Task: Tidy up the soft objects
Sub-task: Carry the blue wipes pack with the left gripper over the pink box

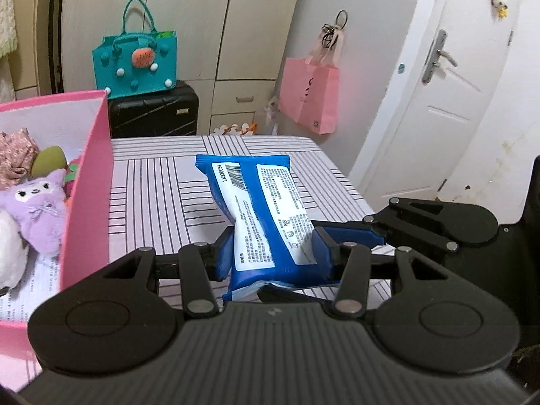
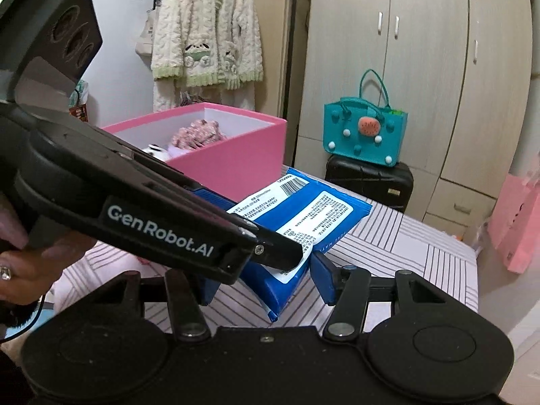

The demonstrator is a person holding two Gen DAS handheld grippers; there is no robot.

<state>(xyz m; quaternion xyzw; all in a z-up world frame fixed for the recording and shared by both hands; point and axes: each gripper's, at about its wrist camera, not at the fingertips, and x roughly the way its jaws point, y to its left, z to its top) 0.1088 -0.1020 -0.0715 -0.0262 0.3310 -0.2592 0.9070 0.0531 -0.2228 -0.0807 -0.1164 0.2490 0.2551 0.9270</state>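
A blue pack of wipes (image 1: 256,195) with white labels is lifted off the striped tablecloth (image 1: 162,195), and both grippers grip its near end. My left gripper (image 1: 273,256) is shut on the pack and squeezes it into a waist. The right gripper (image 1: 371,233) reaches in from the right. In the right wrist view the right gripper (image 2: 266,283) is shut on the pack (image 2: 303,209), and the left gripper (image 2: 276,246) crosses over it from the left. A pink box (image 1: 91,175) to the left holds a purple plush (image 1: 37,202) and other soft toys.
The pink box (image 2: 236,165) stands on the table's left part. Beyond the table are a black suitcase (image 1: 152,111) with a teal bag (image 1: 135,60) on it, a hanging pink paper bag (image 1: 314,94), wardrobes and a white door (image 1: 438,101). A hand (image 2: 20,270) holds the left gripper.
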